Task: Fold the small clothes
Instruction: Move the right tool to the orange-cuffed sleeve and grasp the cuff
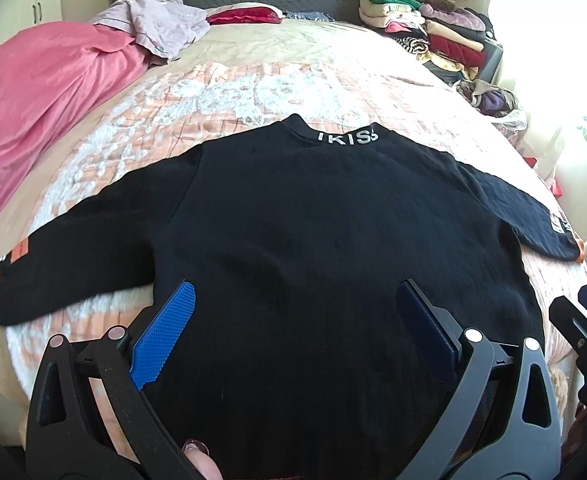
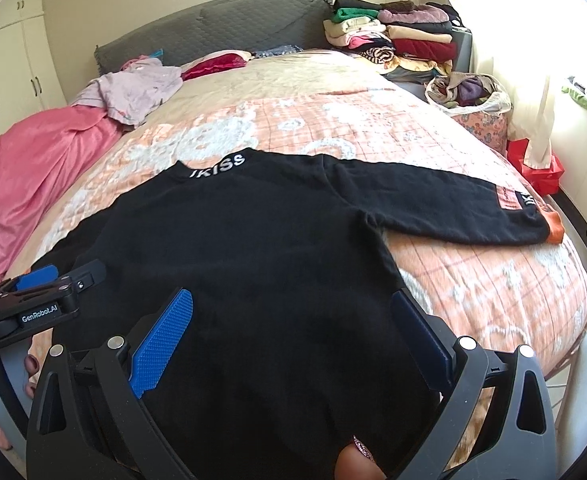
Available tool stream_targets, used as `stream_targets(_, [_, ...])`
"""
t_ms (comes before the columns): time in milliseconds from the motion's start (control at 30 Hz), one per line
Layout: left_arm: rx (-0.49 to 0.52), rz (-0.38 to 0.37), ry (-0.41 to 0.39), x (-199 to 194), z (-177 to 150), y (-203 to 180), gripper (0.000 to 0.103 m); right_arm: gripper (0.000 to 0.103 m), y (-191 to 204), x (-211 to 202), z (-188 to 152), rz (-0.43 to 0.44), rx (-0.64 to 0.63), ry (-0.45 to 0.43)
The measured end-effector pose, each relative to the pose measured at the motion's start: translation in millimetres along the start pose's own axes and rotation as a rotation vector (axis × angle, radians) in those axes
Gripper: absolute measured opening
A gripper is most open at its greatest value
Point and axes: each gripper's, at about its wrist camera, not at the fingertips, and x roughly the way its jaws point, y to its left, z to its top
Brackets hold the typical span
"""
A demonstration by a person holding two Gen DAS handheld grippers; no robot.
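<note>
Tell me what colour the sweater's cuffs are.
Orange cuffs on the black sweater; clearest in the right wrist view.

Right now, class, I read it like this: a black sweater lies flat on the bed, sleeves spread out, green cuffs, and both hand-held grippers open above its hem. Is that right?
One detail is wrong: the cuffs are orange, not green, as the right wrist view shows. The rest holds: the black sweater lies flat on the bed, sleeves spread, with the left hand-held gripper and the right hand-held gripper open above its hem.

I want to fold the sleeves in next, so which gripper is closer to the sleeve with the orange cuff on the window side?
Right. The right gripper hovers over the sweater's hem corner below that sleeve; the left gripper is further toward the other sleeve.
</note>
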Motion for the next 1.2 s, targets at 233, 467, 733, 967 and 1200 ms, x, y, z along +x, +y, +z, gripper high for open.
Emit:
stream_targets(233, [0.008, 0.01, 0.022, 20, 22, -6, 0.095, 0.099, -16, 23, 20, -0.017, 0.028, 0.02])
stream_targets(467, [0.03, -0.007, 0.043, 39, 41, -18, 0.095, 0.099, -54, 43, 40, -0.07, 0.113, 0.025])
stream_targets(733, [0.068, -0.019, 0.062, 61, 57, -39, 0.095, 0.099, -116, 58, 52, -0.172, 0.251, 0.025])
stream_targets(967, [0.094, -0.035, 0.079, 78, 66, -57, 0.095, 0.099, -173, 74, 48, -0.231, 0.388, 0.056])
stream_targets(1200, [0.106, -0.08, 0.097, 98, 75, -71, 0.095, 0.099, -231, 86, 38, -0.259, 0.552, 0.074])
